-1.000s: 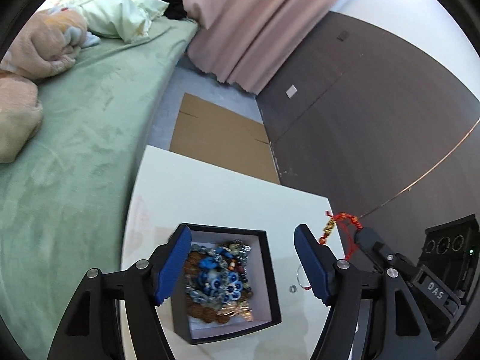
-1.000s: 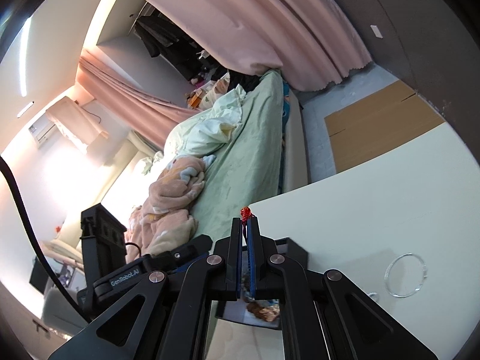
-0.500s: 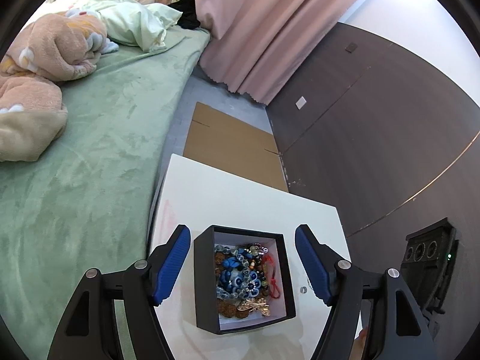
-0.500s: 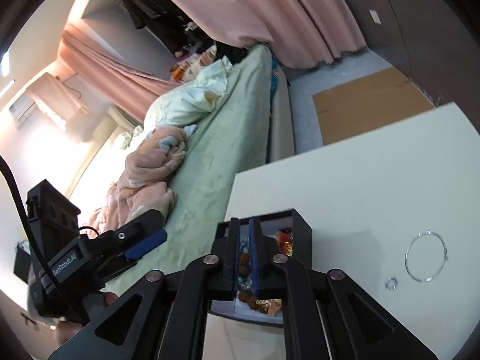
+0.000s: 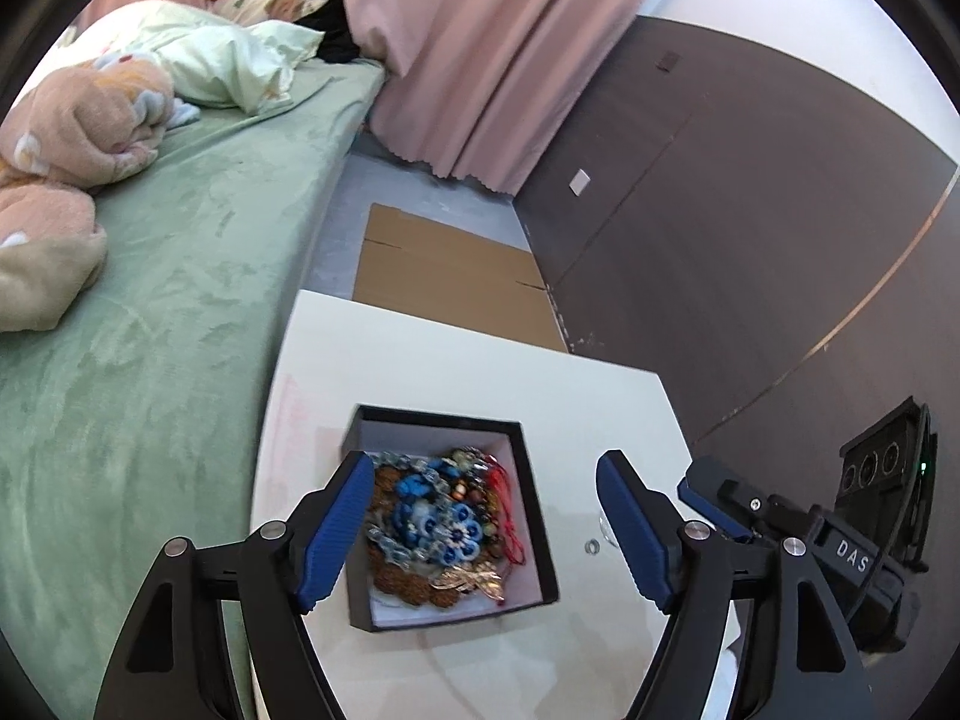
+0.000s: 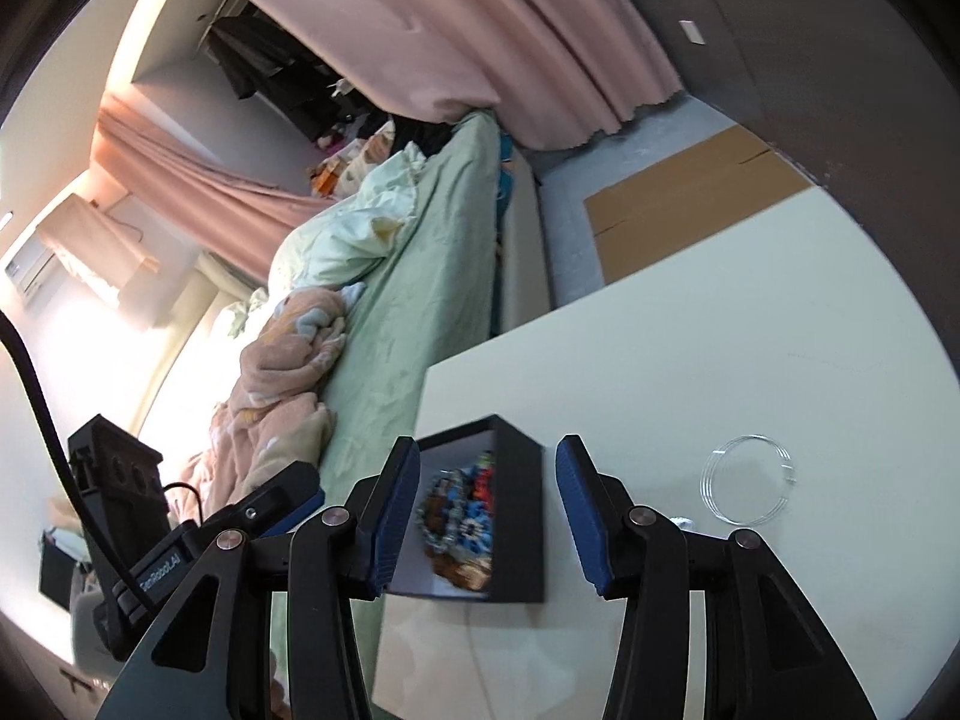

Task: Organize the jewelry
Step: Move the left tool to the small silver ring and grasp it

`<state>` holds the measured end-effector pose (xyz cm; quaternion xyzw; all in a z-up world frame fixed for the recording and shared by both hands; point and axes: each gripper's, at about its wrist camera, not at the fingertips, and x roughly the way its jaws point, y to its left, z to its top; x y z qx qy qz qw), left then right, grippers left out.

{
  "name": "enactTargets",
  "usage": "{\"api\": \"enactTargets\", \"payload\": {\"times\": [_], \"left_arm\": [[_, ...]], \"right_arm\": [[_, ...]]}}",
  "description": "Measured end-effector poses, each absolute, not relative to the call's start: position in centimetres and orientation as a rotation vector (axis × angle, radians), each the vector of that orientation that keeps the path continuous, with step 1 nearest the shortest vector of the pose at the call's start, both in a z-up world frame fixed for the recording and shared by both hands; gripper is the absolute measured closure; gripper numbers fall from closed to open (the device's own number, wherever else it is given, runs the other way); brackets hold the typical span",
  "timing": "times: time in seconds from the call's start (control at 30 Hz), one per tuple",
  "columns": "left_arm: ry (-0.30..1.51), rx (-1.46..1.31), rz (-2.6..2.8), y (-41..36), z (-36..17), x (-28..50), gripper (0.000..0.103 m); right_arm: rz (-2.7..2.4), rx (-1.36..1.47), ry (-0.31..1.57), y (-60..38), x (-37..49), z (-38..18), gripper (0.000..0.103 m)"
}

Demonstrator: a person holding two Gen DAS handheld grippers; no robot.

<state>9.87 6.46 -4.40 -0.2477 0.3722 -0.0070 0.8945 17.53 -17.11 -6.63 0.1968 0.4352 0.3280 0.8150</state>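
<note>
brimming with glossy beads (image 5: 441, 519) — square black box (image 5: 543, 540), matte white table (image 5: 420, 372).

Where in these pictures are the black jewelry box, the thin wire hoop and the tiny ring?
black jewelry box (image 5: 536, 516): left wrist view, on its right wall.
thin wire hoop (image 6: 714, 468): right wrist view, on its left edge.
tiny ring (image 5: 591, 546): left wrist view, on its band.

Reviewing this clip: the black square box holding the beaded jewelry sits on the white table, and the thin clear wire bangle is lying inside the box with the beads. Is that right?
Not quite. The thin clear wire bangle is not in the black square box; the right wrist view shows it lying on the bare white table, apart from the box. The beaded jewelry is indeed inside the box, which sits on the table.
</note>
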Motion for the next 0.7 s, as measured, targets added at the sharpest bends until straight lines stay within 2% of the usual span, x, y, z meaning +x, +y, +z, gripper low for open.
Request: {"api": "enactTargets", "payload": {"times": [0.57, 0.7], "left_arm": [[0.888, -0.295, -0.09, -2.4, -5.0, 12.1, 0.026], [0.943, -0.258, -0.105, -4.1, -5.6, 13.4, 0.036]], "right_arm": [[0.518, 0.495, 0.998, -26.0, 17.2, -8.3, 0.055], [0.457, 0.522, 1.024, -27.8, 17.6, -9.1, 0.055]]}}
